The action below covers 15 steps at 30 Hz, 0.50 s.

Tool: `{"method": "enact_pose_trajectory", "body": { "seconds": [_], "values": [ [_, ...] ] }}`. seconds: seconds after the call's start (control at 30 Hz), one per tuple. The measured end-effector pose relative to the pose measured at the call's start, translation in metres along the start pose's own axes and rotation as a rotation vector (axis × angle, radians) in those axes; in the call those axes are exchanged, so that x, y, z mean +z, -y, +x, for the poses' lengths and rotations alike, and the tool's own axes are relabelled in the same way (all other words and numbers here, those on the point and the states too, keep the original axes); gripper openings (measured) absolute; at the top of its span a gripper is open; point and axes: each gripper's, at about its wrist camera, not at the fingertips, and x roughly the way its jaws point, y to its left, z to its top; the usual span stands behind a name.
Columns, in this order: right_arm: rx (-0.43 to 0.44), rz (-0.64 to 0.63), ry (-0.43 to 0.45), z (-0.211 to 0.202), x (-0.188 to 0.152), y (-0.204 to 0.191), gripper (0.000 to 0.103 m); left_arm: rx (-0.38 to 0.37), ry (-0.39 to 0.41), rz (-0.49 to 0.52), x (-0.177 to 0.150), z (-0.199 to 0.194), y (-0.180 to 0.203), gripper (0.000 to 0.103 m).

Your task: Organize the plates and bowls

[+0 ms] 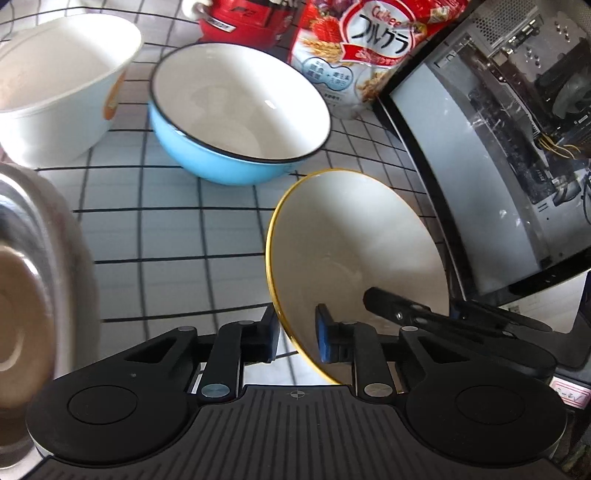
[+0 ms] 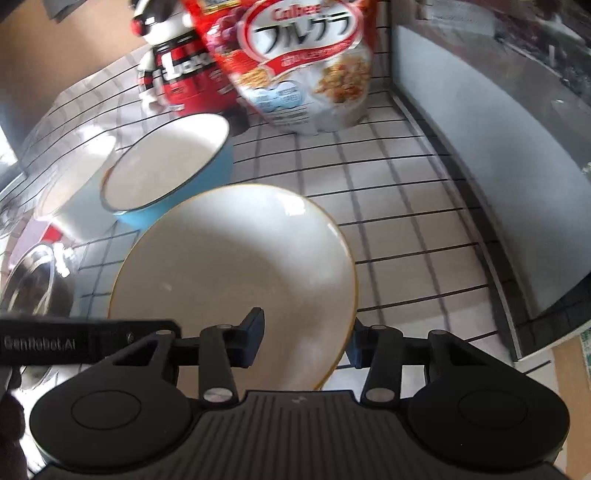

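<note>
1. Nearest both cameras, the yellow-rimmed bowl (image 1: pixel 354 236) is tipped up on edge above the checked worktop (image 1: pixel 166 225), gripped from two sides, presumably so it can be carried without slipping.
2. Left claw (image 1: pixel 297 338) is narrow, its pads clamped on the bowl's near rim, one inside and one outside.
3. Right claw (image 2: pixel 306 341) straddles the opposite rim, one finger inside the bowl and one outside; whether its pads already press I cannot tell.
4. Beyond stands one blue bowl (image 1: pixel 236 118), upright and empty; nesting there looks like the likely aim.
5. Farther left sits one white bowl (image 1: pixel 62 81), so three ceramic bowls in all.
6. One steel bowl (image 1: pixel 33 258) shows at the left edge.
7. Farthest back lean one cereal bag (image 1: pixel 365 48) and one red container (image 1: pixel 236 22), with a computer case (image 1: pixel 498 122) on the right.
</note>
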Motion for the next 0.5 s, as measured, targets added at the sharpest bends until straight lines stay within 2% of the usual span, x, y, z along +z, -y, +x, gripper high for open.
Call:
{"method": "enact_pose_trajectory", "body": {
  "seconds": [0.3, 0.5],
  "values": [
    [0.077, -0.043, -0.055, -0.009, -0.019, -0.03, 0.045, 0.052, -0.012, 0.064, -0.023, -0.029, -0.013, 0.022],
    [0.067, -0.049, -0.092, -0.012, -0.03, -0.044, 0.044, 0.041, -0.025, 0.068, -0.032, -0.037, -0.022, 0.023]
  ]
}}
